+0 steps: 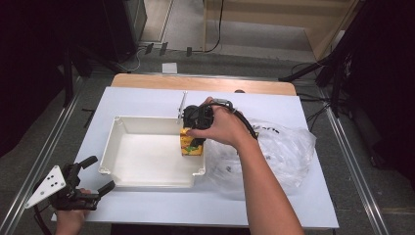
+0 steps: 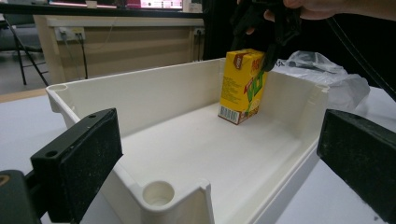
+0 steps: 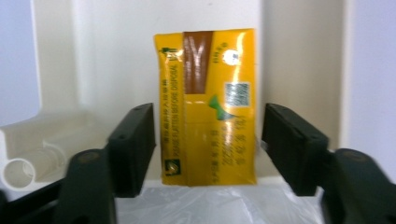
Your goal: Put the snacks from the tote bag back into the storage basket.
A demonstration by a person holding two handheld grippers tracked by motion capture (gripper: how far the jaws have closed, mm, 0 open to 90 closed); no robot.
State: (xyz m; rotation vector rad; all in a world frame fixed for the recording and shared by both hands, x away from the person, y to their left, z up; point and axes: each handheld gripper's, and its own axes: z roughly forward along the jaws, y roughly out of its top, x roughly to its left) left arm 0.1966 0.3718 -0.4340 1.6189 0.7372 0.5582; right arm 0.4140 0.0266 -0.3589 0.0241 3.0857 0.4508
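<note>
Right gripper (image 1: 195, 131) jaws sit apart w/ a gap each side of yellow juice carton (image 1: 191, 145), standing at 3 o'clock end of white tray (image 1: 147, 183). Left gripper (image 1: 100, 174) open, idle at 7 o'clock. Probably lift straight up, no nudging.

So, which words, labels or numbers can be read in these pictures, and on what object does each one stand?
"PLEASE FLATTEN BEFORE DISPOSAL": printed vertically along the left edge of the yellow drink carton, in the right gripper view; slightly blurred, so this is my best reading.
Other print on the carton, its square code and its barcode: too small or blurred to read.
Dark print on the clear plastic bag: unreadable.
White tray: no text visible.
</note>
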